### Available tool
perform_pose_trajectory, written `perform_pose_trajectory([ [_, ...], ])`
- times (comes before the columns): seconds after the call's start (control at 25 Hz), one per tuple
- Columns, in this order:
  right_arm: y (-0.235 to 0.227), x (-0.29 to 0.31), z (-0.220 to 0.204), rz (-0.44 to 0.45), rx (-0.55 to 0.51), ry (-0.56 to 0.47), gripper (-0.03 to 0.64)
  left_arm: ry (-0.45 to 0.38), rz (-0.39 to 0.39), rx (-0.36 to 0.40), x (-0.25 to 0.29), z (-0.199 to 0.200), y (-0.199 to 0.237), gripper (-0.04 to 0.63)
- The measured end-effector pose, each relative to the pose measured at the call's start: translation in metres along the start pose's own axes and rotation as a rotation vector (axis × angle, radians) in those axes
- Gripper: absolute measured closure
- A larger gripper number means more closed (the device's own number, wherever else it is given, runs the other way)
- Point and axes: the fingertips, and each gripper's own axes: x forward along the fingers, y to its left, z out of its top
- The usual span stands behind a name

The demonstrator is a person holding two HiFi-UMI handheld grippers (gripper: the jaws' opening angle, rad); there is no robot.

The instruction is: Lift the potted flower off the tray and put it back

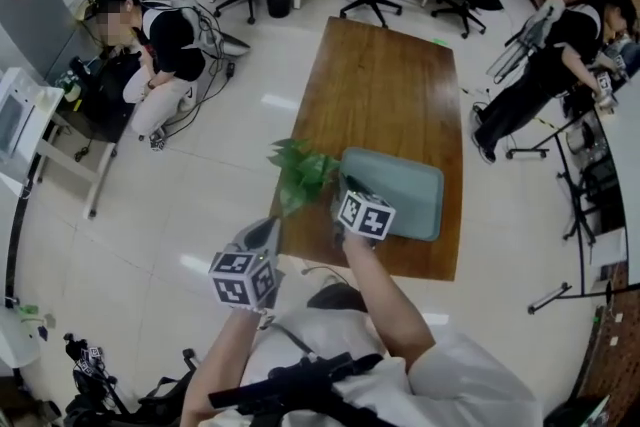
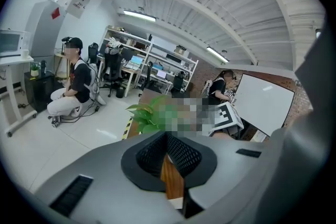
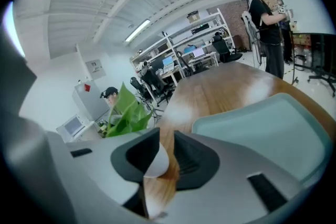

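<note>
Two marker cubes (image 1: 243, 277), printed with black-and-white squares and no words, topped your grippers in the head view. The left gripper (image 1: 268, 230) sat low-centre. The right gripper (image 1: 348, 190) was at the near-left corner of the tray (image 1: 415, 195), where the leaves of the potted flower (image 1: 298, 173) spread over the left edge of the table (image 1: 385, 85).

In the left gripper view, your jaws met at the tips on nothing, with the leaves mid-frame.

In the right gripper view, your jaws stood apart. The white pot (image 3: 156, 162) lay against the left-hand pad (image 3: 144, 152), with the tray at right. The red label (image 3: 86, 87) on a cabinet (image 3: 84, 102) was unreadable.
</note>
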Motion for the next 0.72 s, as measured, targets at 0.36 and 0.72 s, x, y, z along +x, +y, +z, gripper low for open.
perform_pose_trajectory([
  [0.36, 0.015, -0.099, 0.018, 0.091, -0.037, -0.099, 0.617, -0.003, -0.135, 0.055, -0.011, 0.001, -0.039, 0.595],
  [0.72, 0.029, -0.202, 0.015, 0.035, -0.112, -0.200, 0.617, 0.007, -0.274, 0.142, -0.030, -0.013, -0.082, 0.595],
])
